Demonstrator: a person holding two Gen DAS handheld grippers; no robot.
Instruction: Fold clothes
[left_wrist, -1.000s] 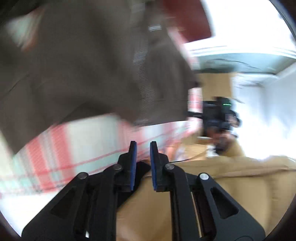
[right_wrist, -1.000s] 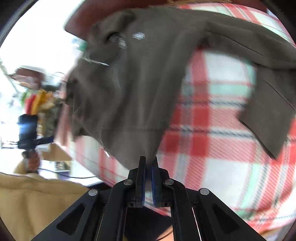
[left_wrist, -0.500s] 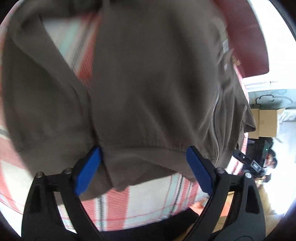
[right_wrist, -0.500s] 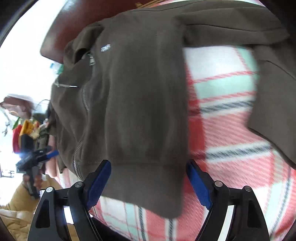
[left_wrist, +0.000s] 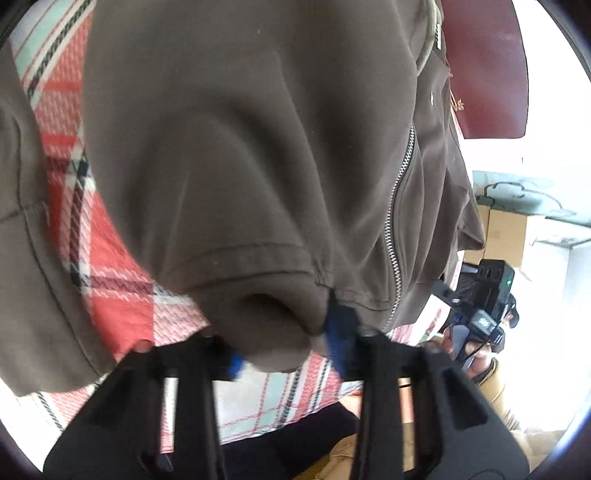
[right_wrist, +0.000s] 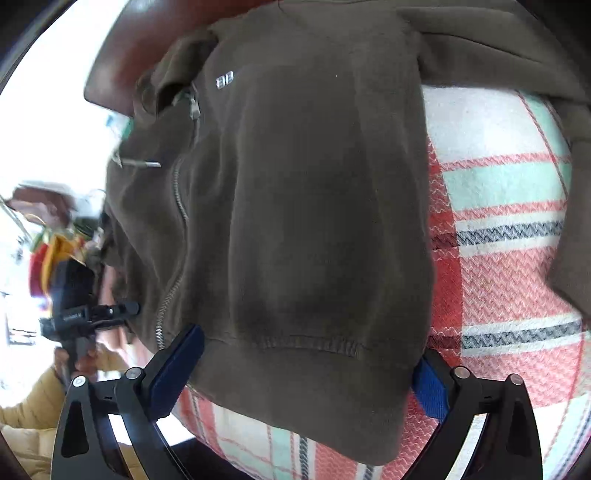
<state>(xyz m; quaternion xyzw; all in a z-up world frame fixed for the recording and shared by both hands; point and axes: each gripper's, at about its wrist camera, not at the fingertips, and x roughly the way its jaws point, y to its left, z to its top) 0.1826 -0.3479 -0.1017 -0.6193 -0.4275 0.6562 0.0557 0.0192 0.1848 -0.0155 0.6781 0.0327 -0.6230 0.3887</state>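
A brown zip-up hoodie (left_wrist: 240, 147) lies on a red, white and mint plaid blanket (left_wrist: 122, 288). In the left wrist view my left gripper (left_wrist: 284, 350) is closing on the bunched bottom hem (left_wrist: 258, 306), with fabric between its blue pads (left_wrist: 340, 343). In the right wrist view the hoodie (right_wrist: 314, 221) lies flat with its zipper (right_wrist: 177, 258) at the left. My right gripper (right_wrist: 299, 373) is wide open, its blue pads (right_wrist: 177, 365) either side of the hem (right_wrist: 306, 369), not gripping it.
A sleeve (left_wrist: 26, 240) lies at the left in the left wrist view, another (right_wrist: 517, 55) across the top right in the right wrist view. A dark red headboard (left_wrist: 484, 66) stands behind. The blanket's front edge (right_wrist: 258, 454) is just below the hem.
Both grippers went from shut to wide open over the hoodie's hem. The left one has since narrowed onto the bunched hem. The right stays open.
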